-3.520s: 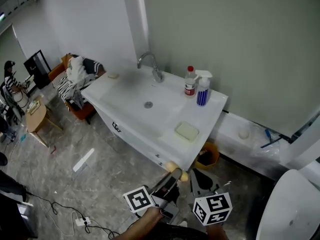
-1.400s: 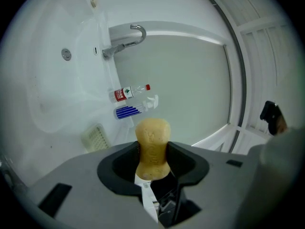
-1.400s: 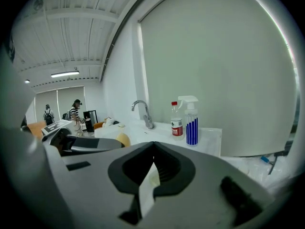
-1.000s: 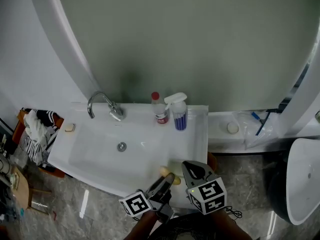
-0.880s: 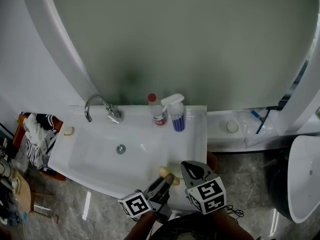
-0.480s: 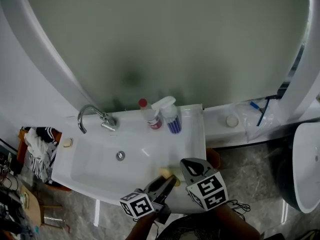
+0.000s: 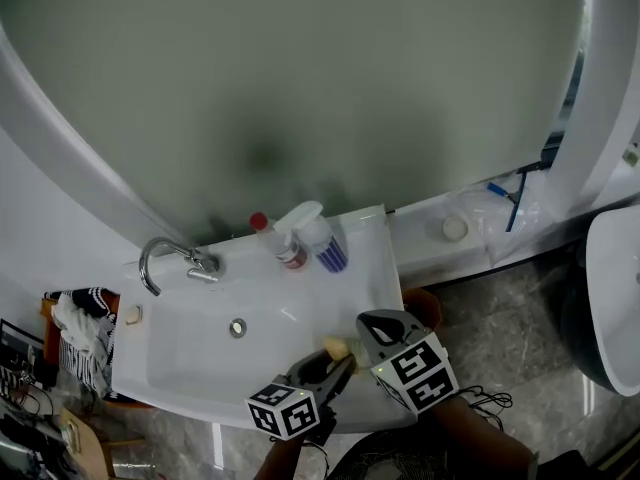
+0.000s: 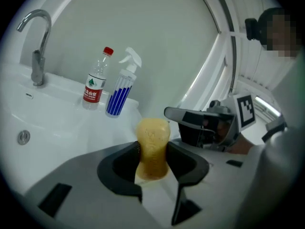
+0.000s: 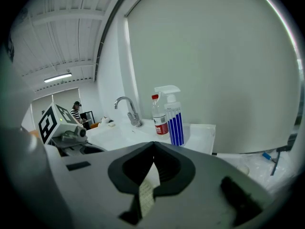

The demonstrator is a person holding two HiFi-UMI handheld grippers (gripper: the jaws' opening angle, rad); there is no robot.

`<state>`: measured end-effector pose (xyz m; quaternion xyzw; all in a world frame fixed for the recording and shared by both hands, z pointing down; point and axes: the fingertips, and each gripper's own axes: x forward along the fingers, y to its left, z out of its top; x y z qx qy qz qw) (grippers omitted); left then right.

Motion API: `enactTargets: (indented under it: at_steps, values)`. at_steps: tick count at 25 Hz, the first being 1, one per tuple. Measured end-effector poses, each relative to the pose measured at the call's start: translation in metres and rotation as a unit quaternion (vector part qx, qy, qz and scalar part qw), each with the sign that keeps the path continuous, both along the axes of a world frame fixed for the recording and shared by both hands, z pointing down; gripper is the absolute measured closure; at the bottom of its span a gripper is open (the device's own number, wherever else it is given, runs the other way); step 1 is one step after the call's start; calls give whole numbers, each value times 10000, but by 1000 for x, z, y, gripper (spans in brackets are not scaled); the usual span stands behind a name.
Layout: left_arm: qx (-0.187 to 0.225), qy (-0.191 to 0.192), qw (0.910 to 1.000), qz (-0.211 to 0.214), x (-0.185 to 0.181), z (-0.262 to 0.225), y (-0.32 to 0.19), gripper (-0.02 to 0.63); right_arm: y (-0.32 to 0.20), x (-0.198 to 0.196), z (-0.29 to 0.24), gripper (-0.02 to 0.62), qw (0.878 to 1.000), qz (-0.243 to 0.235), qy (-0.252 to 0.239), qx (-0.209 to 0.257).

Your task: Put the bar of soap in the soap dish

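Note:
The yellow bar of soap [image 8: 152, 133] stands upright between the jaws of my left gripper [image 8: 153, 149], which is shut on it. In the head view the soap [image 7: 333, 347] hangs over the front right corner of the white sink [image 7: 190, 353], at the tip of my left gripper [image 7: 341, 360]. My right gripper [image 7: 372, 326] is just to the right of it with its jaws shut and nothing between them. The same right gripper [image 9: 153, 147] shows its tips meeting. A pale ribbed surface [image 9: 147, 194], probably the soap dish, shows below them. The dish is otherwise hidden under the grippers.
A chrome faucet [image 7: 165, 260] stands at the sink's back left and a drain [image 7: 237, 328] lies in the basin. A red-capped bottle [image 7: 276, 244] and a blue spray bottle [image 7: 320, 240] stand at the back right. A white toilet [image 7: 618, 298] is on the right.
Both grippers have edged further over the sink's front right corner, with the soap still held. The left gripper has rolled. The head view has swung, so the sink sits lower and more to the left.

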<state>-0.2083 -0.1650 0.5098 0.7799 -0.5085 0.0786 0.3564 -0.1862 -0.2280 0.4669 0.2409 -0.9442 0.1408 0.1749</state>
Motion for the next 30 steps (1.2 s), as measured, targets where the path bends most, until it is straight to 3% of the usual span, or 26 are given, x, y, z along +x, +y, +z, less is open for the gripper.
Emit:
enactTargets:
  at_steps: [7, 13, 20, 27, 30]
  values:
    - [-292, -1134, 9892, 880, 4, 17, -8, 422, -13, 2, 6, 584, 9998, 83, -99, -147]
    - [-537, -1896, 9646, 1751, 9, 34, -12, 422, -20, 4, 18, 584, 9995, 111, -96, -272]
    - [-785, -2680, 9175, 2832, 19, 53, -3, 422, -29, 7, 16, 584, 9992, 186, -133, -319]
    - [-945, -3198, 8743, 3526, 18, 66, -1, 422, -34, 5, 16, 584, 9992, 203, -181, -303]
    - [-1019, -3521, 8462, 3867, 16, 70, 2, 422, -35, 6, 16, 584, 9990, 238, -206, -317]
